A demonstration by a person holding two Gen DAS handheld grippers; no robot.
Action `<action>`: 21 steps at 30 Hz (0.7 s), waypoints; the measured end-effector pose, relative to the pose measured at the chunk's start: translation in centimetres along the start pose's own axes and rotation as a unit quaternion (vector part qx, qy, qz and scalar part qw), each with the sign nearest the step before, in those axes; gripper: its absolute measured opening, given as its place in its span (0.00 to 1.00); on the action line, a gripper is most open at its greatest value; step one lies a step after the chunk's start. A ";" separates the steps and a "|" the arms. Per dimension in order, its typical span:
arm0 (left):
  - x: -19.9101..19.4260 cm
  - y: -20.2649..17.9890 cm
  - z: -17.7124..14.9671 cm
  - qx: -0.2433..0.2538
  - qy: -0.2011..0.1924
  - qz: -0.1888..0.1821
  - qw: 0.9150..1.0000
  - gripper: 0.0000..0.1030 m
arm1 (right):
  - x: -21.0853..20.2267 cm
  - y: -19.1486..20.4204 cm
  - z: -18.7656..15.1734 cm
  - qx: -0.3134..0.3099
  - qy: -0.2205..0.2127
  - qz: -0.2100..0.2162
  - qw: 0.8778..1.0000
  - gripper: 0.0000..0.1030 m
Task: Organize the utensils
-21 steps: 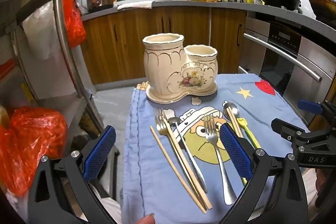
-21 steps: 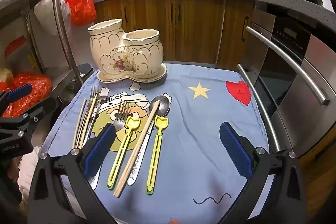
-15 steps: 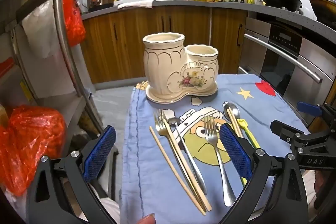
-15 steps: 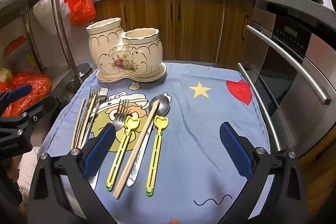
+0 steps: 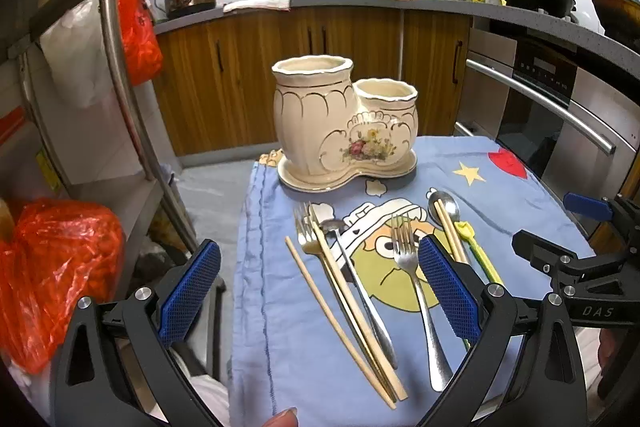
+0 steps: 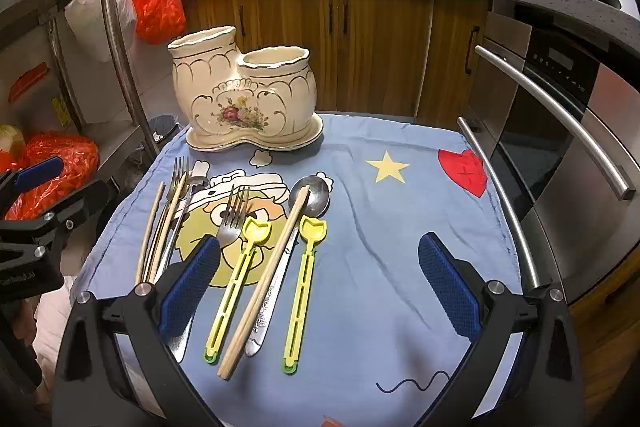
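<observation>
Before the holder point(image 5: 344, 123), in the left wrist view, forks point(image 5: 416, 291), a spoon point(image 5: 360, 291) and chopsticks point(image 5: 344, 307) lie flat on the cloth point(image 5: 280, 347) over the desk. Both cups of the holder look empty, so nothing seems sorted yet. The left gripper point(image 5: 320, 295) hangs over them with its jaws wide apart, holding nothing.

From the right wrist view, two yellow tongs point(image 6: 306, 279), a chopstick pair point(image 6: 268, 275) and a second spoon point(image 6: 310, 193) lie nearer than the holder point(image 6: 244, 99). The right gripper point(image 6: 318, 287) is likewise spread and empty. All the sorting is left.
</observation>
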State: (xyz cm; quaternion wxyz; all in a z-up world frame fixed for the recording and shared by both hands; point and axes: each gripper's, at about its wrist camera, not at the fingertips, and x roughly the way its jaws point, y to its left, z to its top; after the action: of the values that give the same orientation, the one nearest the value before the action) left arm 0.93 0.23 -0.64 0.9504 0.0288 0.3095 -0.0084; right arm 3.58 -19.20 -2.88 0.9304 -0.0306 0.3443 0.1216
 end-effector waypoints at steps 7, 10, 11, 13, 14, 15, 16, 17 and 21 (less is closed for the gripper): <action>0.0 0.1 0.0 -0.001 -0.002 0.000 1.000 0.95 | 0.0 0.0 0.0 -0.001 0.000 0.000 1.000 0.95; 0.0 0.1 0.0 -0.001 -0.002 0.000 1.000 0.95 | 0.0 0.1 0.0 -0.001 0.001 0.000 1.000 0.95; 0.0 0.1 0.0 -0.001 -0.002 -0.001 1.000 0.95 | 0.0 0.0 0.0 -0.001 0.001 0.000 1.000 0.95; 0.0 0.1 0.0 0.000 -0.002 -0.001 1.000 0.95 | -0.1 0.0 0.0 -0.001 0.000 0.000 1.000 0.95; 0.0 0.0 0.0 0.001 -0.002 0.000 1.000 0.95 | -0.1 0.0 0.0 -0.001 0.000 0.000 1.000 0.95; 0.0 0.0 0.0 0.002 -0.002 -0.001 1.000 0.95 | -0.1 0.0 0.0 -0.001 0.000 -0.001 1.000 0.95; -0.1 0.1 0.0 0.002 -0.002 -0.001 1.000 0.95 | 0.0 0.0 0.0 -0.001 0.000 -0.001 1.000 0.95; -0.1 0.1 0.1 0.002 -0.002 -0.001 1.000 0.95 | 0.0 0.0 0.1 -0.002 0.000 -0.001 1.000 0.95; -0.1 0.1 0.1 0.003 -0.001 -0.001 1.000 0.95 | 0.1 -0.1 0.3 -0.001 0.004 -0.003 1.000 0.95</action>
State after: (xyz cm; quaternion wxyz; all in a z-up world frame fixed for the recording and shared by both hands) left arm 0.93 0.36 -0.45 0.9507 0.0310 0.3085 -0.0101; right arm 3.88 -19.20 -2.74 0.9294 -0.0329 0.3478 0.1193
